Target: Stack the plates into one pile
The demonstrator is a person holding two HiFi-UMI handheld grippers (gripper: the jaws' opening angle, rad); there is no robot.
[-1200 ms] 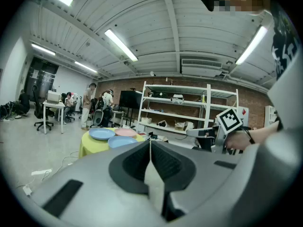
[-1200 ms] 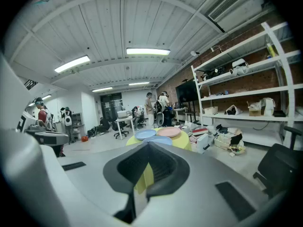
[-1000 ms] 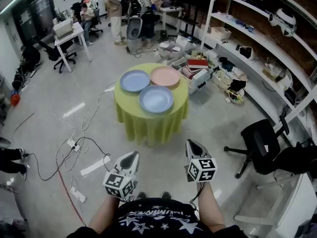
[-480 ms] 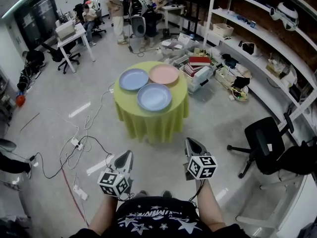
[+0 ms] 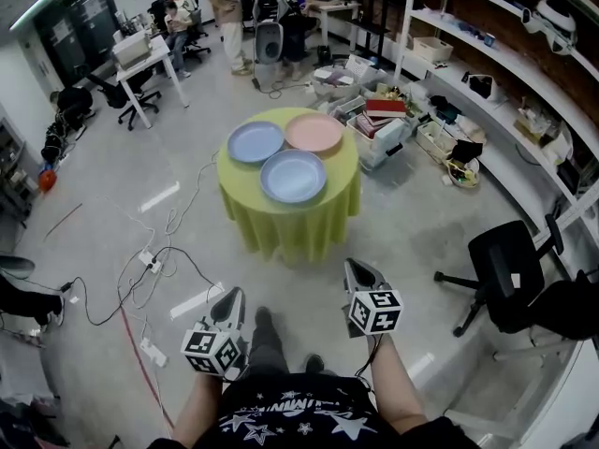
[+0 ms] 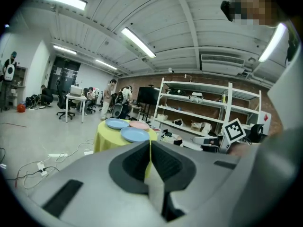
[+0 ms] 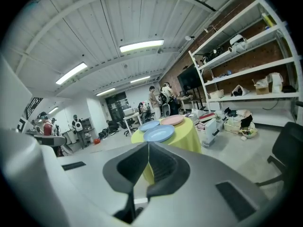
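Plates (image 5: 298, 168) lie close together on the round bench (image 5: 290, 224) under its yellow cloth, none resting on another. The bench stands well ahead of both grippers.

The left gripper (image 5: 230, 297) and right gripper (image 5: 355, 269) hang low in front of the person. Each pair of fingers (image 6: 135, 161) is pressed together on nothing, as the right gripper view also shows (image 7: 132, 167).

The step in hand looks like the approach. To do it well, step over the cables (image 5: 154, 267) on the floor and get right up to the bench edge. Spread the fingers only then, and pinch a rim rather than push a plate across the cloth. The near blue plate (image 5: 288, 181) is probably the easiest base for the pile.

Count:
- three plates: the near blue one, a far blue plate (image 5: 255, 142) and a pink plate (image 5: 314, 132)
- one bench
- two grippers
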